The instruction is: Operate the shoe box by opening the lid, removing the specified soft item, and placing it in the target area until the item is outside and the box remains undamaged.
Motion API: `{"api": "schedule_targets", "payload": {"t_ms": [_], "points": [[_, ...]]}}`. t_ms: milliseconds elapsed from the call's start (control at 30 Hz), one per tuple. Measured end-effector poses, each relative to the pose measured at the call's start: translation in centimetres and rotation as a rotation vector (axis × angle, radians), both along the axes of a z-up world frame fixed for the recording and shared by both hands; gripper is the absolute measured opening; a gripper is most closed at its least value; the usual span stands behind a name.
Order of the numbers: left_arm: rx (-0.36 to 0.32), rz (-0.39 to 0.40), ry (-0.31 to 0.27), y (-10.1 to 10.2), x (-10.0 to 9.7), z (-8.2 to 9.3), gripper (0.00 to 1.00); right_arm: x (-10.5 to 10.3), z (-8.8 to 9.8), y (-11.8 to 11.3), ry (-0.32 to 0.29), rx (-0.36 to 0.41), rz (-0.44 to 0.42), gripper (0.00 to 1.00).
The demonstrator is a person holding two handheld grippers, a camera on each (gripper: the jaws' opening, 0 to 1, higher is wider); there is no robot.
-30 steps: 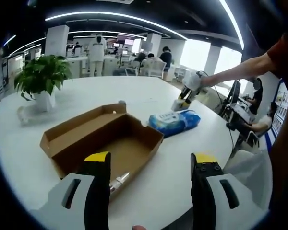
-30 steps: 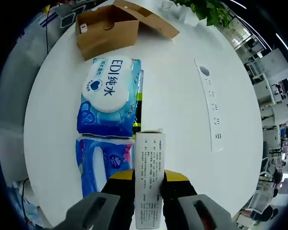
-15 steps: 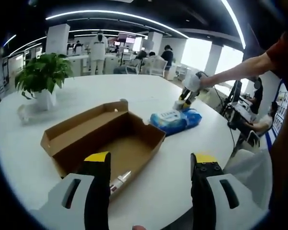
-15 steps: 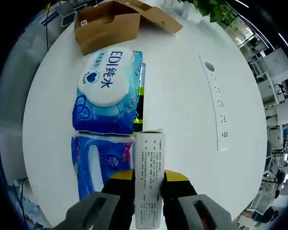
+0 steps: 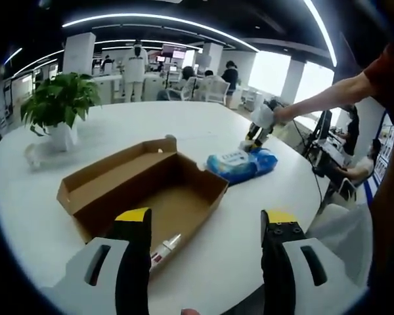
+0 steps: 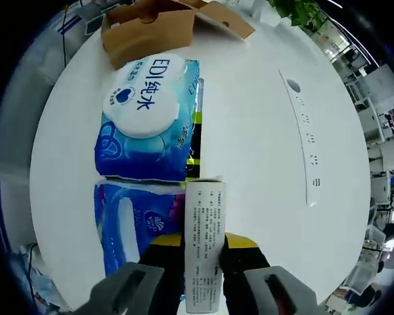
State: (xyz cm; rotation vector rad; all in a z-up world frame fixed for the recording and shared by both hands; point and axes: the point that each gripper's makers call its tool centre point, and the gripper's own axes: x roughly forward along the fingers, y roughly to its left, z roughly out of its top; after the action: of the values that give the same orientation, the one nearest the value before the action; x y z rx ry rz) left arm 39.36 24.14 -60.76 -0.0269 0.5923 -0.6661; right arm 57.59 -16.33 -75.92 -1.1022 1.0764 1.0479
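The brown cardboard shoe box lies open on the round white table, lid folded back; a small tube rests inside near its front wall. My left gripper stands open just in front of the box, holding nothing. In the right gripper view the box is at the top. My right gripper is shut on a narrow white printed carton, held above two blue wipe packs. From the left gripper view, the right gripper hovers beside the blue packs.
A potted plant stands at the table's far left. A white strip with sockets is set into the tabletop right of the packs. Desks, chairs and people fill the office behind. A person's arm reaches in from the right.
The right gripper view has drifted toward the wipe packs, which now look larger and nearer; the carton stays clamped. The left gripper and box have scarcely moved.
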Motion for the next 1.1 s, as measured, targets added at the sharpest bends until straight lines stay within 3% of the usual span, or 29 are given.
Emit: {"api": "schedule_targets", "payload": {"t_ms": [567, 1100], "points": [[0.003, 0.01, 0.002, 0.4, -0.1, 0.0, 0.67, 0.0, -0.5, -0.5, 0.006, -0.016, -0.013, 0.17], [-0.004, 0.007, -0.004, 0.3, -0.1, 0.2, 0.67, -0.2, 0.7, -0.5, -0.012, -0.004, -0.043, 0.2]]}}
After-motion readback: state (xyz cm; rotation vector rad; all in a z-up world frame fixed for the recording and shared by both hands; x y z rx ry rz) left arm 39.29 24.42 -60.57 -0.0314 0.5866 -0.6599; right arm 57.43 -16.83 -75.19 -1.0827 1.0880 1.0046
